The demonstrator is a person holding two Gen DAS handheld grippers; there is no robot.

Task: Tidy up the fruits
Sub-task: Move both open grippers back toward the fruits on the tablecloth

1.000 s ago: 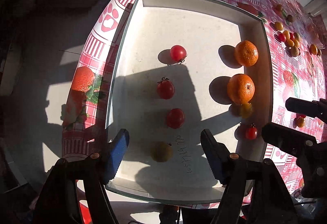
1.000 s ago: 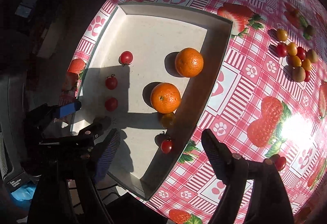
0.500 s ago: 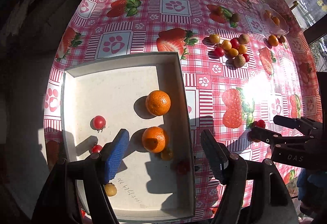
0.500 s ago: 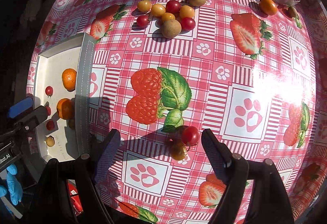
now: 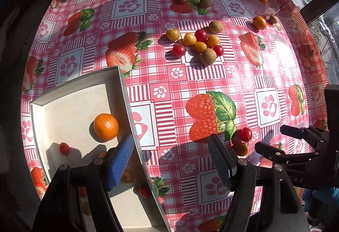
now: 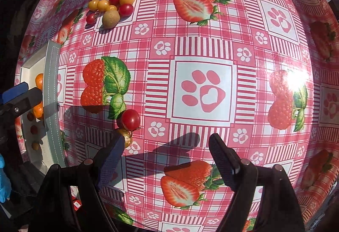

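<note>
**Both grippers empty, off the tray and over the cloth**

My left camera shows what the right crops: the glass bowl [image 5: 260, 0] at the far edge with orange fruits in it, and most of the white tray [image 5: 76, 85]. In the tray I see a mandarin [image 5: 106, 123] and a red tomato [image 5: 64, 147]; my left gripper [image 5: 170, 161] hides other fruits. Only the right camera shows the red cherry tomato [image 6: 130, 119] and yellow one [image 6: 127, 138] clearly, just beside the right gripper [image 6: 167, 154]. Both sets of jaws stand apart, holding nothing. The loose fruit pile [image 5: 196, 43] sits mid-table. A second ago both cameras looked straight into the tray; now they have swung over the tablecloth [image 6: 201, 45]
</note>
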